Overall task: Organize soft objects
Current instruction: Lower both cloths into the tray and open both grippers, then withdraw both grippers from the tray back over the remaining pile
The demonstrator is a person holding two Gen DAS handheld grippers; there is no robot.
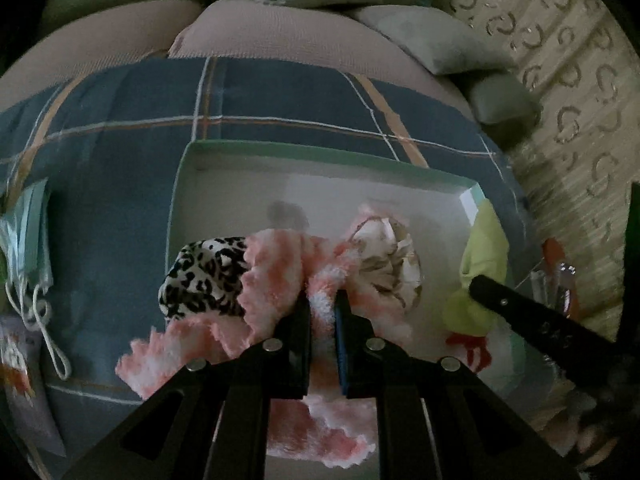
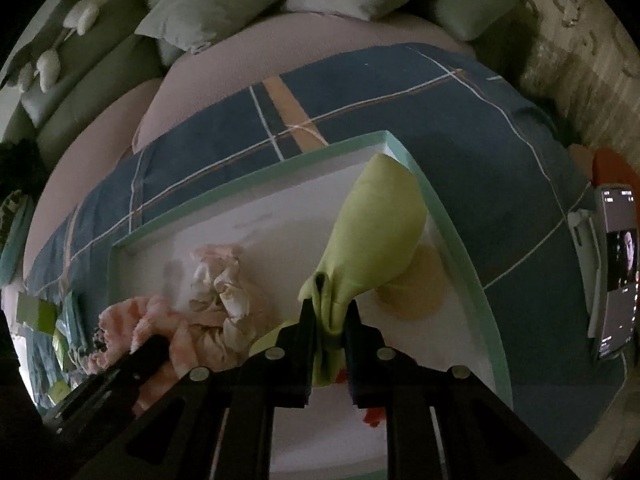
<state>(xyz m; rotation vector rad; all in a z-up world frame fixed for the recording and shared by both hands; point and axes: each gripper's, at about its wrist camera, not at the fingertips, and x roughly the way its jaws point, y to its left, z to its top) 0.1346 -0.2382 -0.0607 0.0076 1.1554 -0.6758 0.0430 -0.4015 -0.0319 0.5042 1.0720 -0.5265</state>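
A white tray with a mint-green rim [image 1: 320,150] [image 2: 248,196] lies on a blue plaid blanket. My left gripper [image 1: 322,308] is shut on a pink-and-white fuzzy sock [image 1: 280,276] at the tray's near edge; the sock also shows in the right wrist view [image 2: 136,320]. A leopard-print scrunchie [image 1: 204,276] sits left of the sock and a cream floral scrunchie [image 1: 388,256] [image 2: 224,284] lies in the tray. My right gripper [image 2: 330,312] is shut on a lime-green cloth [image 2: 376,232] held over the tray's right side; the cloth shows in the left wrist view [image 1: 480,256].
The blue plaid blanket [image 1: 120,152] covers a pinkish sofa seat with green cushions [image 2: 216,4] behind. Face masks [image 1: 24,240] lie at the left of the blanket. A phone in a holder [image 2: 612,264] stands at the right. A patterned beige carpet [image 1: 568,80] lies beyond.
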